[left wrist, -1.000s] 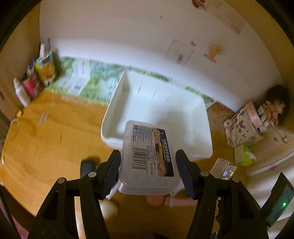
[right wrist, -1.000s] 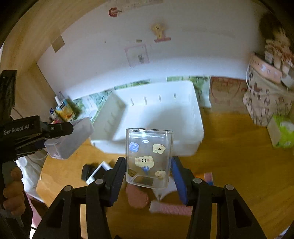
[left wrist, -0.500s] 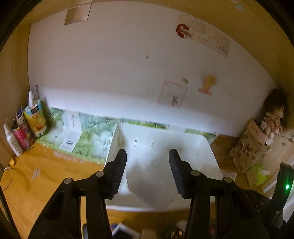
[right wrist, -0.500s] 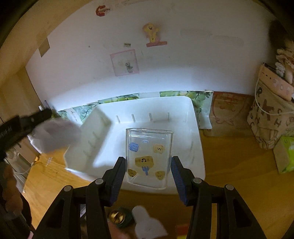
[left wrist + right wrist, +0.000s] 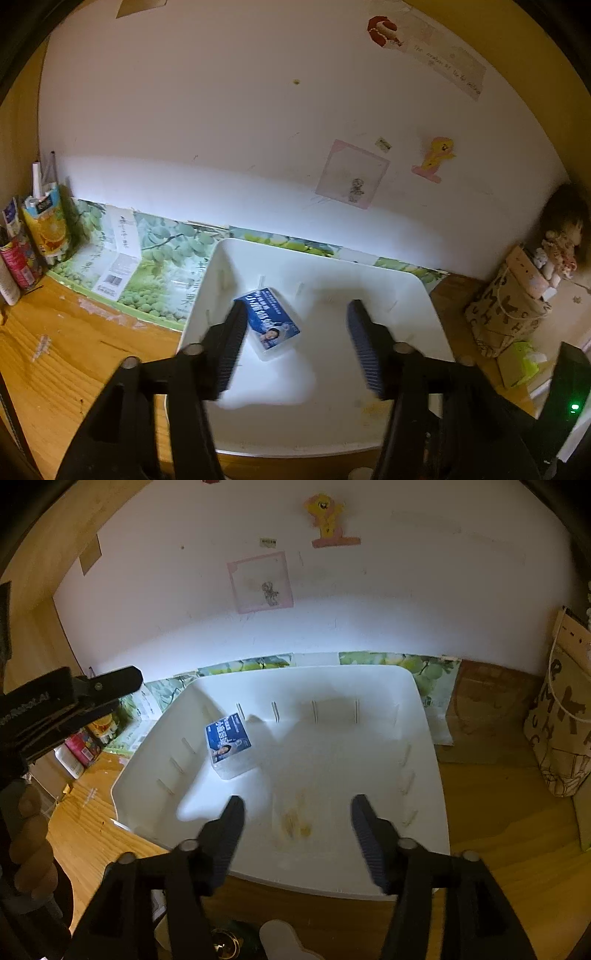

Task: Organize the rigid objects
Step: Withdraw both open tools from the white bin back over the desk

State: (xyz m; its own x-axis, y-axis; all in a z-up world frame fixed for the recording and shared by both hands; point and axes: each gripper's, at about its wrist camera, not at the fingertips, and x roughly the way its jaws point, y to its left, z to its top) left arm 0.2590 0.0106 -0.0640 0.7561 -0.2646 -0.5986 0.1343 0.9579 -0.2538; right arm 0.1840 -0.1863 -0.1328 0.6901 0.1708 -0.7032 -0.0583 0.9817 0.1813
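Wooden desk (image 5: pixel 66 354) against a white wall (image 5: pixel 221 129), lit from the front.

White bin (image 5: pixel 424 834) sits on the desk, back edge close to the wall. Clear plastic box (image 5: pixel 229 746) with a blue label lies tilted in the bin's back-left part, near the left wall. A clear cup with yellow print (image 5: pixel 295 821) shows as a faint blur on the bin floor near the front, between the right tongs' jaws; outline too smeared to say whether it stands or lies.

Left gripper (image 5: pixel 295 332) hangs over the bin, jaws opening, nothing pressed between the pads; the box lies on the bin floor beyond them, by the left finger (image 5: pixel 231 347). Right gripper (image 5: pixel 297 819) hovers above the bin's front half, jaws opening, pads clear of the blurred cup.

Right wrist view: left tongs enter from the left edge, with the hand (image 5: pixel 27 845) gripping the handle below.

Around the bin: green printed paper (image 5: pixel 147 273) along the wall foot, drink cartons and bottles (image 5: pixel 33 240) at far left, patterned bag (image 5: pixel 506 314) and doll (image 5: pixel 561 243) at right, stickers on the wall including a yellow pony (image 5: pixel 327 517).
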